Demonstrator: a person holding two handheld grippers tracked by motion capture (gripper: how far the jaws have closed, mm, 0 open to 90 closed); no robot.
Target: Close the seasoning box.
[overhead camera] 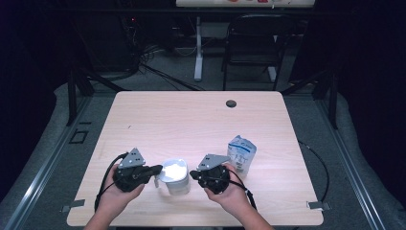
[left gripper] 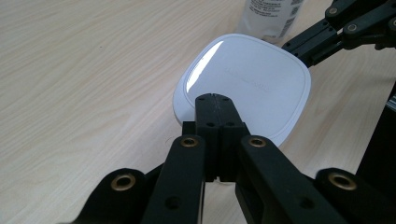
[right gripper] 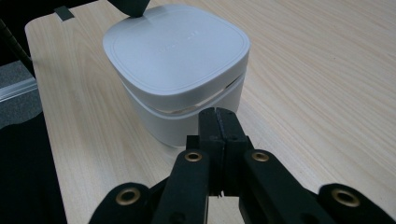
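Your left gripper (overhead camera: 154, 169): lower left of centre in the high view, held in your left hand (overhead camera: 115, 194); its jaws are pressed together with nothing between them, and the tips sit at the near edge of the container's lid.
Your right gripper (overhead camera: 193, 174): lower centre of the high view, in your right hand (overhead camera: 233, 191); jaws also together and empty, pointing at the container's side, close to the gap under the lid.
White container (overhead camera: 175, 176): stands on the bench between the two grippers, low in the high view; in the right gripper view it is at upper centre, a rounded square tub.
Lid (right gripper: 176, 49): on top of the tub but, in the right gripper view, lifted slightly on the near side, with a thin gap showing.
Packet (overhead camera: 241, 154): a white and blue pouch just right of your right gripper, standing apart from the container.
Bench (overhead camera: 191, 120): pale wood, bare toward the top of the high view.
Progress: as I judge it, early; the lid looks unseated but not off, and neither gripper holds anything.
Left to do: likely lifting the lid clear, then dealing with the packet.
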